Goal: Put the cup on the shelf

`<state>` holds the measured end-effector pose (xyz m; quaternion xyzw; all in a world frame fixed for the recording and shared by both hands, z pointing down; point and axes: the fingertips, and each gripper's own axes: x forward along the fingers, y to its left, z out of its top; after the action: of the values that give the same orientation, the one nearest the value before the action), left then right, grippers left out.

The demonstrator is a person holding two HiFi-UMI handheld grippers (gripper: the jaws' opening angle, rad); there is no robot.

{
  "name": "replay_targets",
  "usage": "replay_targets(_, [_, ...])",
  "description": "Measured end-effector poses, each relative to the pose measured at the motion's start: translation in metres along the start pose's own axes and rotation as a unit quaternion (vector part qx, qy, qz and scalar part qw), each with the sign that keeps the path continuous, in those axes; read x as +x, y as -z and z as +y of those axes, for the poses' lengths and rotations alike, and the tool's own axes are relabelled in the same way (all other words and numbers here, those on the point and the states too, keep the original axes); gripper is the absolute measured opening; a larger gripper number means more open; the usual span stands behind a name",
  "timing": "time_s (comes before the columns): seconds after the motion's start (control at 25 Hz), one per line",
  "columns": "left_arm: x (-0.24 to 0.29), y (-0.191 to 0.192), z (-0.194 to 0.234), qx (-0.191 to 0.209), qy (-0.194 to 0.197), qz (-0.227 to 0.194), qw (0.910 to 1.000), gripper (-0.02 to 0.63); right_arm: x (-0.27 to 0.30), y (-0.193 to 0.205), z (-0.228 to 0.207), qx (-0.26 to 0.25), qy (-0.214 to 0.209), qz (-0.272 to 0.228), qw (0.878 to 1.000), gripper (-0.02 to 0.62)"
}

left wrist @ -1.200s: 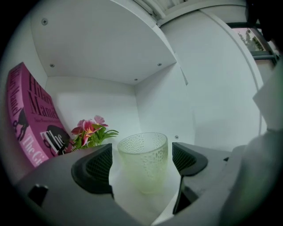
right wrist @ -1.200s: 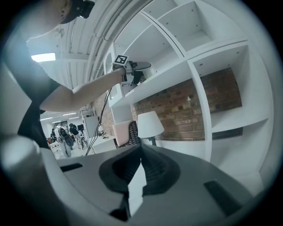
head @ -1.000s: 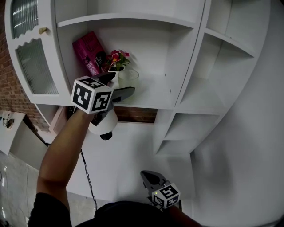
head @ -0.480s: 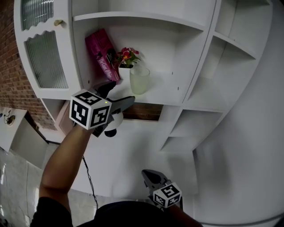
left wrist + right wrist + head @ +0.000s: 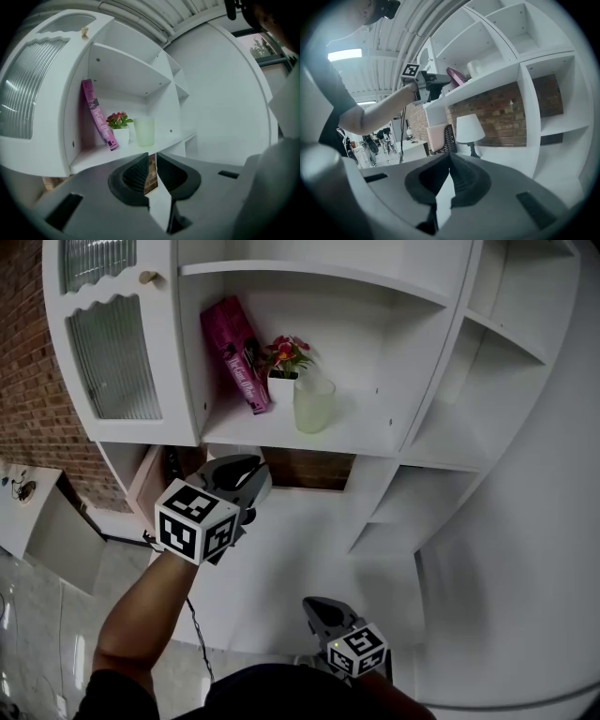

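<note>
A pale green translucent cup (image 5: 313, 405) stands upright on the white shelf (image 5: 356, 439), beside a small flower pot (image 5: 284, 381) and a leaning pink book (image 5: 241, 354). The left gripper view shows the same cup (image 5: 145, 131) straight ahead, a little above the jaws. My left gripper (image 5: 246, 479) hangs below and in front of the shelf edge, clear of the cup. Its jaws have just been closing and are now shut to a thin slit with nothing between them. My right gripper (image 5: 322, 613) is low near my body, shut and empty.
A ribbed-glass cabinet door (image 5: 112, 352) stands left of the shelf. More white compartments (image 5: 487, 381) lie to the right. A brick wall (image 5: 309, 468) shows under the shelf. A white table lamp (image 5: 469, 129) stands in the lower opening.
My left gripper has drawn back and down from the cup, and its jaws went from wide open to shut. The cup stays on the shelf. The right gripper has barely shifted.
</note>
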<state>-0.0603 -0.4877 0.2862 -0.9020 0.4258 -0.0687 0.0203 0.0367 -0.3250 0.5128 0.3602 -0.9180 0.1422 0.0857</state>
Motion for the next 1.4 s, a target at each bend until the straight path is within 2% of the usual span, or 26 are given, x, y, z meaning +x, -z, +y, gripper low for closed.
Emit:
replay_targets(0.28, [-0.027, 0.047, -0.007, -0.039, -0.008, 0.009, 0.9992, 0.009, 0.006, -0.006, 0.017, -0.003, -0.002, -0.008, 1.000, 0.005])
replay_targets(0.48, [-0.047, 0.080, -0.021, -0.047, -0.009, 0.010, 0.9988, 0.006, 0.009, -0.006, 0.024, -0.003, -0.001, -0.009, 1.000, 0.005])
replay_targets(0.8, [-0.082, 0.140, -0.041, -0.106, 0.002, 0.024, 0.9940, 0.006, 0.009, -0.009, 0.038, -0.007, 0.000, -0.018, 1.000, 0.005])
replay_targets(1.08, [-0.111, 0.182, -0.068, -0.080, 0.010, 0.053, 0.9954, 0.006, 0.010, -0.005, 0.046, 0.006, 0.001, -0.022, 1.000, 0.003])
replay_targets(1.4, [-0.140, 0.209, -0.097, -0.102, 0.024, 0.061, 0.9926, 0.006, 0.010, 0.001, 0.056, 0.013, 0.005, -0.019, 1.000, 0.004])
